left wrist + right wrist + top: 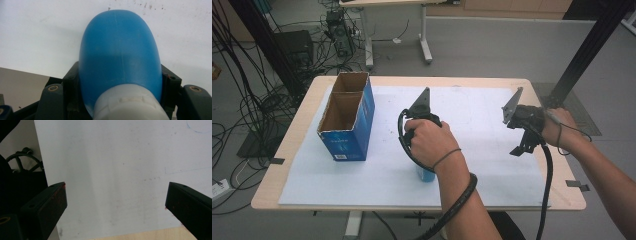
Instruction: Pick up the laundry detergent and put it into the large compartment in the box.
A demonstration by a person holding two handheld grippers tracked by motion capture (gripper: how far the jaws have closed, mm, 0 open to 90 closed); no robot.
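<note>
- Grey floor with tangled black cables (242, 105) lies behind and to the left of a pale wooden tabletop (302, 107), most of which is covered by a white sheet (482, 107).
- On the left part of the sheet stands a blue cardboard box (348, 117), open at the top, with two brown-lined compartments, one behind the other.
- Near the middle of the sheet, toward the person's edge, the left hand (429, 142) holds the left gripper (424, 167) pointing down; a grey three-cornered plate (422, 102) stands up behind the hand.
- Beneath that hand a bit of a blue bottle (427, 175) shows, touching or just above the sheet; which of the two cannot be told.
- In the left gripper view the blue bottle (120, 55) with its white cap (130, 102) sits between the jaws, cap toward the camera, and the jaws pinch it on both sides of its body.
- Well apart to the right, the right hand (562, 127) holds the right gripper (524, 147) above the sheet, tilted downward.
- In the right gripper view the right gripper (116, 200) has its jaws spread wide with bare white sheet (112, 170) between them, and a strip of the tabletop's wood (140, 236) at the bottom edge.
</note>
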